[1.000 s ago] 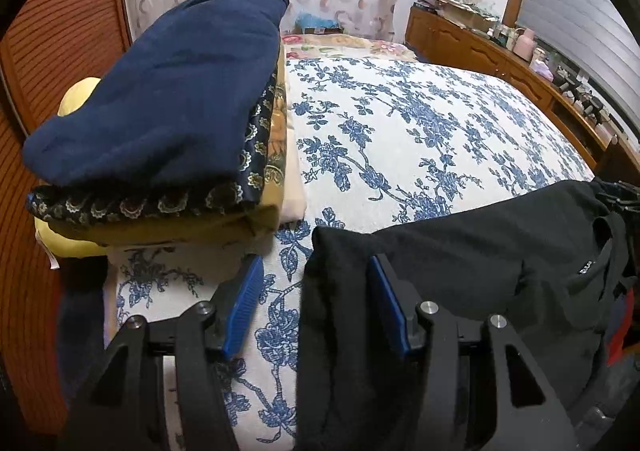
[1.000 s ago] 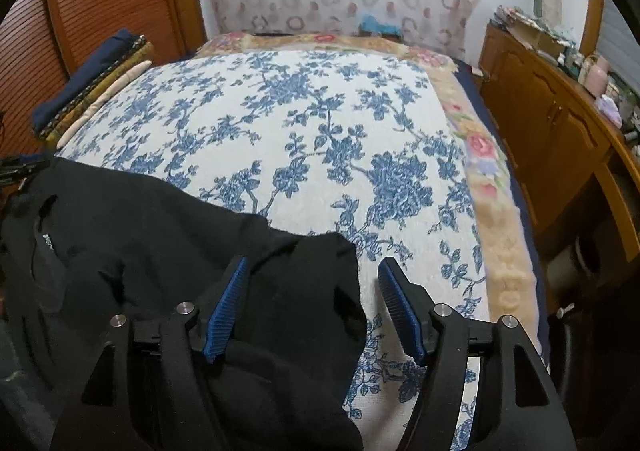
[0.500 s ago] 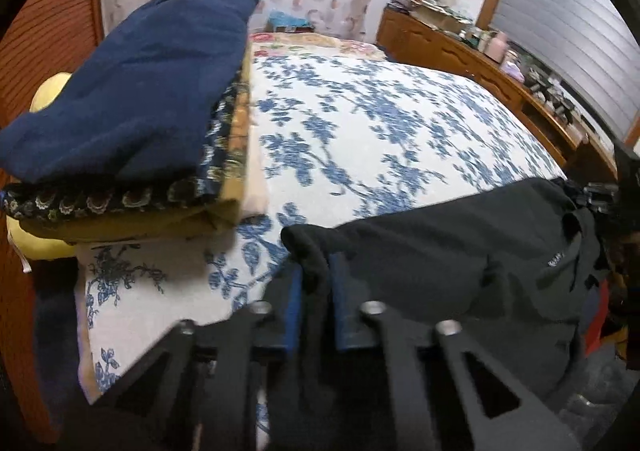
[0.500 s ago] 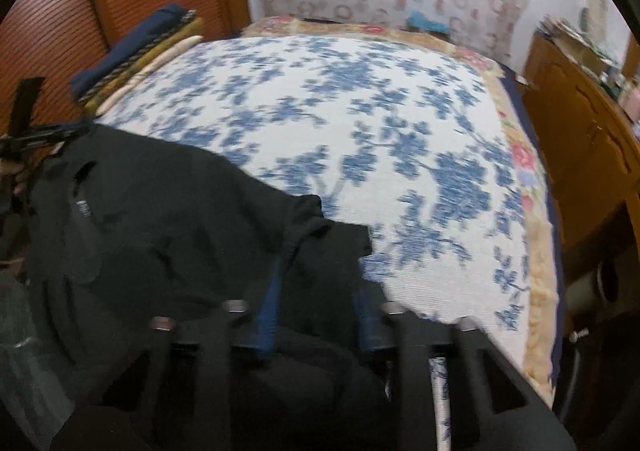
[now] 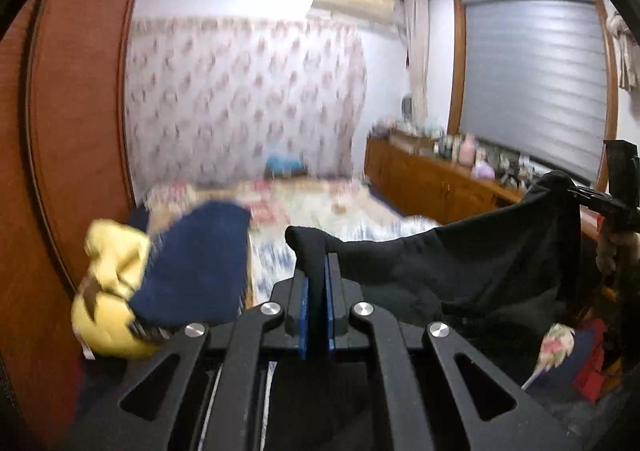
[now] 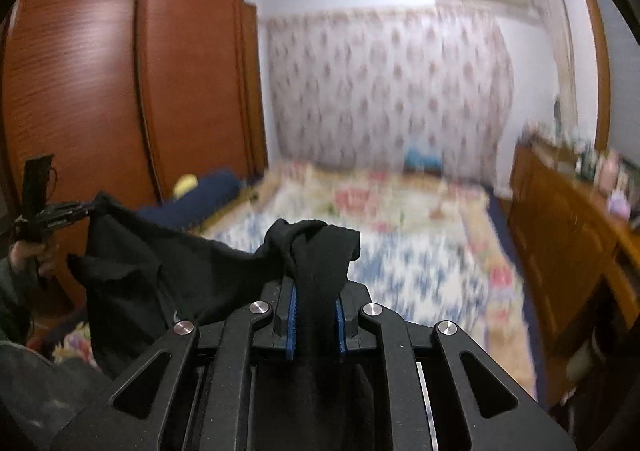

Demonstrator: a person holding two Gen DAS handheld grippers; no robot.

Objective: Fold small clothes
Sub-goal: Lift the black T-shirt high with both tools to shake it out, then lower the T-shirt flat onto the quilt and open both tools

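The left gripper (image 5: pixel 316 277) is clenched on one corner of the black garment (image 5: pixel 472 263), its blue pads (image 5: pixel 304 315) nearly meeting, with only a thin layer of cloth between them. The right gripper (image 6: pixel 314 291) has just been closing and now grips a thicker bunch of the same garment (image 6: pixel 160 271) between ribbed blue pads (image 6: pixel 291 321). The soft, matte cloth sags between the two, held up over the bed (image 6: pixel 420 251); its lower part is cut off behind the black gripper frames. In the left view, at nine o'clock, a navy folded piece (image 5: pixel 196 271) lies over something yellow (image 5: pixel 108 291), both blurred. The floral bedcover's pattern is smeared, and the far curtain (image 6: pixel 388 91) and wooden wardrobe (image 6: pixel 100 91) are also soft.
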